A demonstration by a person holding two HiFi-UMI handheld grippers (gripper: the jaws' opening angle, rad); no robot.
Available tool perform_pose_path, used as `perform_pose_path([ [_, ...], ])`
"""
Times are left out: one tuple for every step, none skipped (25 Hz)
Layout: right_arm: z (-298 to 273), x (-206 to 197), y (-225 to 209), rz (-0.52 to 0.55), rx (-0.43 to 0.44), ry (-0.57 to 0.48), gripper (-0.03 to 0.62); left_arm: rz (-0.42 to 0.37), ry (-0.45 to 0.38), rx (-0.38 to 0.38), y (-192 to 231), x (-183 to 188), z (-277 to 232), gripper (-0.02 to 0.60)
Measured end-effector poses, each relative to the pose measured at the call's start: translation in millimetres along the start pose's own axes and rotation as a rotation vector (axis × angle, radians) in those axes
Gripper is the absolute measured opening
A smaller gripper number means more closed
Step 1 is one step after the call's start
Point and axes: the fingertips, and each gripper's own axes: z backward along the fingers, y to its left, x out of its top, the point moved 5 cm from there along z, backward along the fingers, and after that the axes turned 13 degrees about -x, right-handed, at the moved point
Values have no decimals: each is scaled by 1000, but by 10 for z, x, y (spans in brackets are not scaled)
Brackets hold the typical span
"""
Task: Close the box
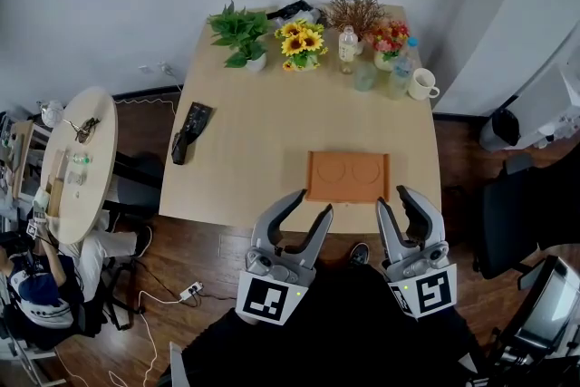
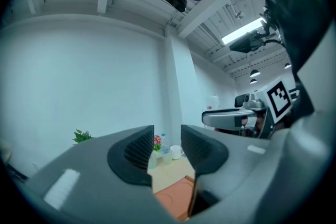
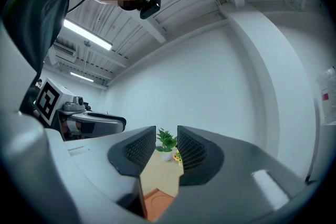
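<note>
- Head view: a flat orange-brown rectangular box (image 1: 349,176) lies on the pale wooden bench (image 1: 263,159), close to the near edge and right of centre. Its top face shows 2 round impressions.
- Head view: the left gripper (image 1: 313,202) hangs just in front of the bench's near edge, left of the box and apart from it. Its jaws stand a little apart with nothing between them.
- Head view: the right gripper (image 1: 394,198) hangs by the box's near right corner. Its jaws are also slightly parted and empty.
- Head view: along the far edge stand a green leafy plant in a white pot (image 1: 240,36), a bunch of yellow sunflowers (image 1: 301,43), a dried brown bouquet (image 1: 355,9), a clear plastic bottle (image 1: 347,48) and a white mug (image 1: 421,84). A black oblong device (image 1: 190,131) lies near the left edge.
- Head view: a round pale side table (image 1: 80,160) stands well to the left, with a seated person (image 1: 36,276) beside it.
- Left gripper view: the left gripper (image 2: 167,147) points over the bench. A narrow gap between the 2 ribbed dark pads holds nothing; the box (image 2: 176,199) lies below, the mug (image 2: 176,152) beyond, and the right gripper (image 2: 236,119) to the right.
- Right gripper view: the right gripper (image 3: 167,147) has a narrow empty gap. Through it show the plant (image 3: 166,140) far off and a corner of the box (image 3: 156,202) below.
</note>
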Motion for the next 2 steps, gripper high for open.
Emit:
perform_pose_path([
  [6, -5, 0, 0, 0, 1, 128, -1, 1, -1, -4, -5, -1, 141],
  [11, -9, 0, 0, 0, 1, 127, -2, 2, -3, -7, -11, -2, 143],
])
